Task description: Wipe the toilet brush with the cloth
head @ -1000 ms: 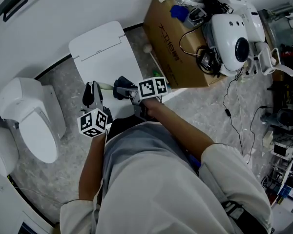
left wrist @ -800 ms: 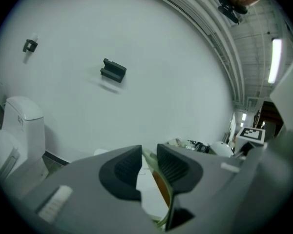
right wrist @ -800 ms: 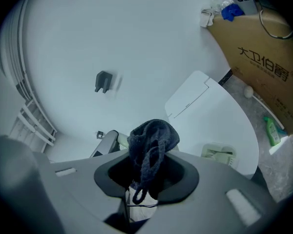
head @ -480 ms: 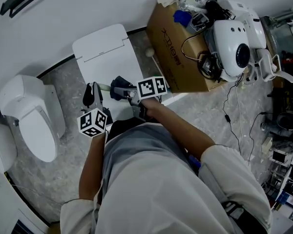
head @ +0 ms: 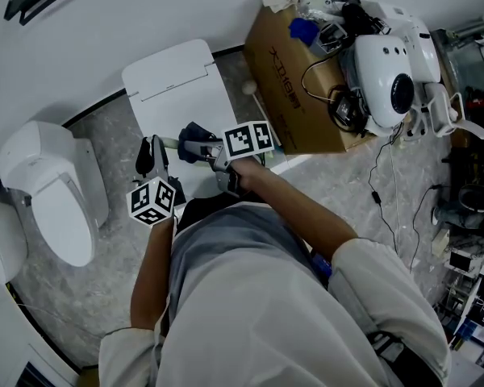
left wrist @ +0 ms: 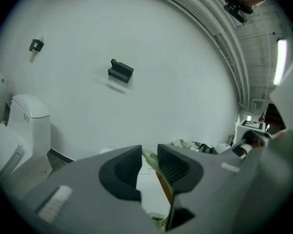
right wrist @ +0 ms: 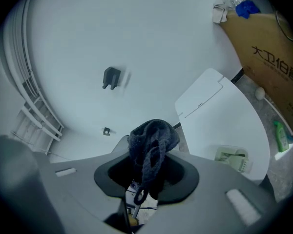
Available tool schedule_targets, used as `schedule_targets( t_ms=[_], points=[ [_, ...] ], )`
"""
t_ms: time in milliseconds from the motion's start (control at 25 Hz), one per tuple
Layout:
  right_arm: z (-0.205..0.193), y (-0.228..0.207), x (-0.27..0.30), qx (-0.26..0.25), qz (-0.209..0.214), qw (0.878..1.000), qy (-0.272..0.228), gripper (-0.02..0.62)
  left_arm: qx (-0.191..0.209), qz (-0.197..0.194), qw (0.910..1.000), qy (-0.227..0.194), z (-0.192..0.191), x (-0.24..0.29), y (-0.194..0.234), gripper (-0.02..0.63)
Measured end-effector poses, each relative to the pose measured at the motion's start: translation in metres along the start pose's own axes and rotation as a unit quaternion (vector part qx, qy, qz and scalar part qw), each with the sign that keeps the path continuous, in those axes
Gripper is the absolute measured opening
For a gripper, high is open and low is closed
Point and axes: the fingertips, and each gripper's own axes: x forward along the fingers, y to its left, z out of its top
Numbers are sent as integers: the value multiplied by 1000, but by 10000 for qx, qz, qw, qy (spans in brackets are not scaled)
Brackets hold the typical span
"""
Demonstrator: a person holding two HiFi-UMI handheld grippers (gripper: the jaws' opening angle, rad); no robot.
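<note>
The left gripper [left wrist: 149, 161] has its fingers pinched nearly together on the pale green handle of the toilet brush [head: 170, 143], held above the white panel [head: 177, 79] on the floor. From those fingers the handle's long axis runs roughly sideways to the right, straight toward the dark cloth [head: 195, 143], which sits just beside its free end; contact is unclear. The right gripper [right wrist: 147, 175] has its fingers clamped on that bunched cloth, so the right hand looks best placed to wipe along the handle
</note>
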Motion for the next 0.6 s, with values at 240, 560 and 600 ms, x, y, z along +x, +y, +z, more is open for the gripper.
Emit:
schedule_targets(
  t_ms=[240, 560, 600],
  points=[
    [2, 7, 5, 28, 69, 10000, 9, 95, -33, 39, 10000, 27, 0, -1, 5, 0],
    [2, 16, 11, 27, 208, 9998, -16, 95, -57, 39, 10000, 41, -1, -2, 10, 0],
    [3, 17, 11, 31, 224, 9997, -22, 95, -50, 38, 10000, 46, -1, -2, 10, 0]
  ],
)
